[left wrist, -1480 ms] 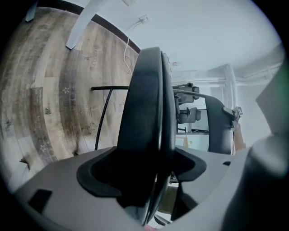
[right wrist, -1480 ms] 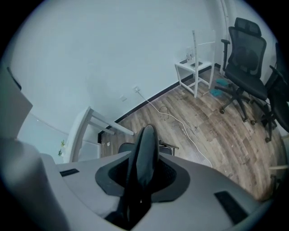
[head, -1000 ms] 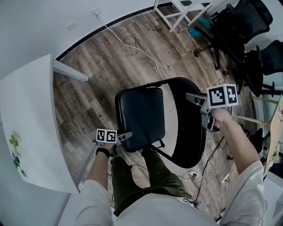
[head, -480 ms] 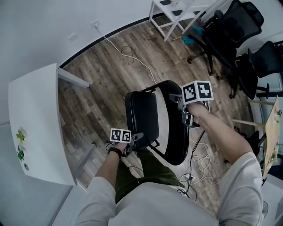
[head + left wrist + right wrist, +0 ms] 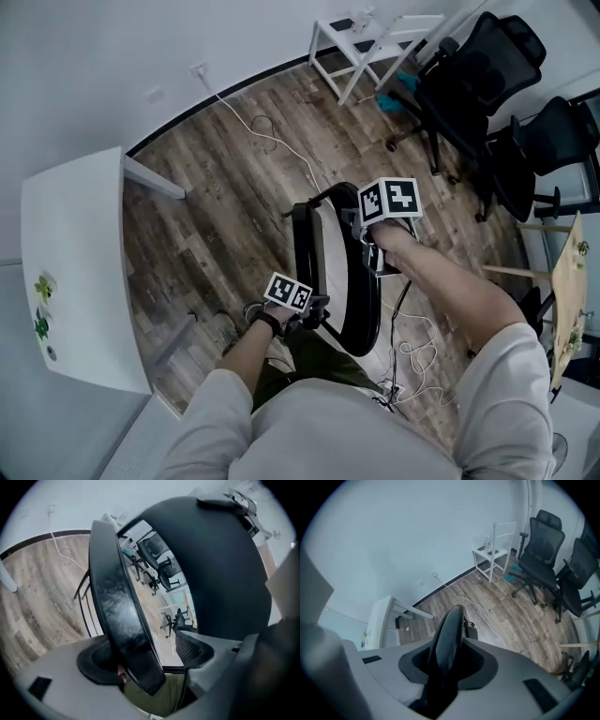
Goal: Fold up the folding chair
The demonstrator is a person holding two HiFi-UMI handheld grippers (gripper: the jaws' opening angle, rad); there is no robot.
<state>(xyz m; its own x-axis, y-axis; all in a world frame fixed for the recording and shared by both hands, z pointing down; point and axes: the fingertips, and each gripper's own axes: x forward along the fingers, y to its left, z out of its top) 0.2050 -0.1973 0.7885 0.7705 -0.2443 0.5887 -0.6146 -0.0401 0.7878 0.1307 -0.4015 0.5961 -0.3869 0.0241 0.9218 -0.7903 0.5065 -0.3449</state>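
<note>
The black folding chair stands on the wood floor with its seat [image 5: 307,251] swung up on edge, close to the backrest [image 5: 364,305]. My left gripper [image 5: 315,312] is at the seat's front edge. Its jaws are opening: in the left gripper view the seat edge [image 5: 119,616] runs between them against the left pad, with a gap to the right pad, and the backrest [image 5: 211,564] looms at right. My right gripper [image 5: 360,228] points down onto the backrest's top and is shut on its rim [image 5: 447,634], which fills the space between the pads.
A white table [image 5: 75,262] stands at left. Black office chairs [image 5: 478,84] and a white stool [image 5: 375,37] are at the back right, a wooden frame [image 5: 567,281] at far right. A white cable [image 5: 272,141] trails across the floor; more cables [image 5: 412,347] lie by my feet.
The seat has swung from nearly flat up to almost upright against the backrest. My left gripper rose and moved right with its front edge. My right gripper shifted left with the backrest.
</note>
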